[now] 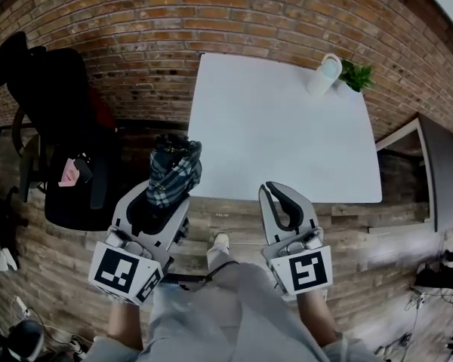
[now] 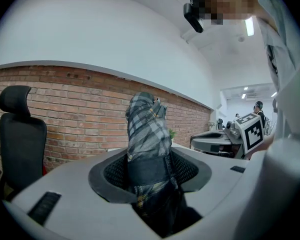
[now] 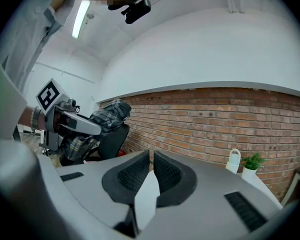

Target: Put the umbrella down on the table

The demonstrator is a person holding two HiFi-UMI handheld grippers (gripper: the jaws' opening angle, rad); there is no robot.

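Observation:
A folded plaid umbrella (image 1: 174, 168) stands upright between the pads of my left gripper (image 1: 170, 185), which is shut on its strapped middle. In the left gripper view the umbrella (image 2: 147, 134) rises out of the jaws in front of the brick wall. It hangs over the wooden floor just short of the near left corner of the white table (image 1: 287, 127). My right gripper (image 1: 276, 192) is beside it, in front of the table's near edge, shut and empty. In the right gripper view its pads (image 3: 166, 171) nearly touch, and the umbrella (image 3: 107, 115) shows at the left.
A black office chair (image 1: 68, 127) stands left of the table. At the table's far right corner are a white bottle (image 1: 325, 74) and a small potted plant (image 1: 355, 75). A brick wall (image 1: 136, 36) runs behind. A grey desk (image 1: 438, 164) is at the right.

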